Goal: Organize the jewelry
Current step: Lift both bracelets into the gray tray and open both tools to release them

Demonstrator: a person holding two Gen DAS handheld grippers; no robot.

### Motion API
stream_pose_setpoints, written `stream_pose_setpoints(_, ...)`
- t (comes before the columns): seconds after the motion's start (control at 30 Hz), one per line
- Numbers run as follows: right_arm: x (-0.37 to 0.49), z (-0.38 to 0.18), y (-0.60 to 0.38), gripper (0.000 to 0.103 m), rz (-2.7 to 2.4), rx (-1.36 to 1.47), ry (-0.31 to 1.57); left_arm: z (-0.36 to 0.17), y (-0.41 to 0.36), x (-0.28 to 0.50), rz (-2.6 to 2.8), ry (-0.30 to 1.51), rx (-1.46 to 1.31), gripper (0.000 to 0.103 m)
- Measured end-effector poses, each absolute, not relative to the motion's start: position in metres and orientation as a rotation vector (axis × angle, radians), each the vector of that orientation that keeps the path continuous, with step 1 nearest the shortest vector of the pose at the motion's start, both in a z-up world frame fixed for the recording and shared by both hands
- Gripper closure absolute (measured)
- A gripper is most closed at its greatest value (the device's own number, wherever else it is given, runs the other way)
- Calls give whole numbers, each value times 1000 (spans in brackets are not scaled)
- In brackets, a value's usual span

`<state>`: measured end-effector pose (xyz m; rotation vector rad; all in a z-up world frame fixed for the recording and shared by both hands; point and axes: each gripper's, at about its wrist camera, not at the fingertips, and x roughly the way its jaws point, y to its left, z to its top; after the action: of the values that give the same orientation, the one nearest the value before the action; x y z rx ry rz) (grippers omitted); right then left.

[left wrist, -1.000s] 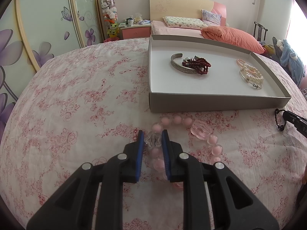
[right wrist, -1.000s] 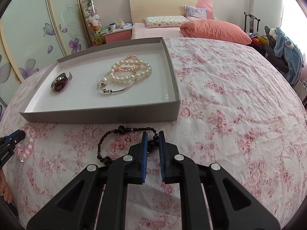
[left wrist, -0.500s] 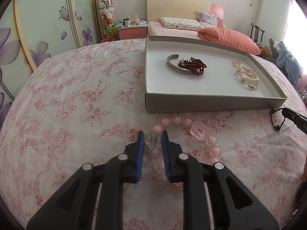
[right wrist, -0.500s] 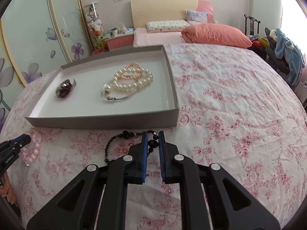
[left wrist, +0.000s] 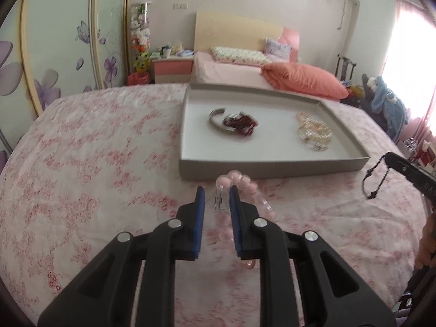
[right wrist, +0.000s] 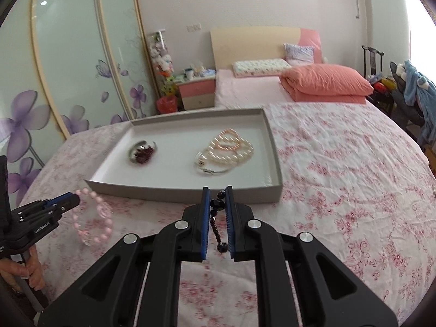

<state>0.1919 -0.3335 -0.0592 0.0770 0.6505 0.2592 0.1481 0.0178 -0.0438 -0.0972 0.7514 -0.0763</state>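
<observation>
The left gripper (left wrist: 216, 200) has its jaws nearly together, pinching a clear bead of the pink bracelet (left wrist: 239, 182), which hangs just above the bed (left wrist: 95, 163) in front of the tray (left wrist: 272, 167). The right gripper (right wrist: 217, 204) pinches the black bracelet (right wrist: 218, 226) in narrow jaws, loop dangling near the tray's front wall.

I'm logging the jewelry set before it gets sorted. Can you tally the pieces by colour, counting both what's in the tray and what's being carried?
Pink bead bracelet, held by the left tool: 1
Black bead bracelet, held by the right tool: 1
Dark red bead bracelet, in the tray: 1
Silver bangles, in the tray: 2
Pearl strands are heaped; separate pieces cannot be told: 1 cluster
Total: 6
</observation>
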Motion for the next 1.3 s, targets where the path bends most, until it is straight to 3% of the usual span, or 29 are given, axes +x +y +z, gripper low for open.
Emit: stream_pose_setpoints(1.3, 164, -26, -308, 91, 340, 52, 506, 9, -16, 124, -166, 591, -82, 84)
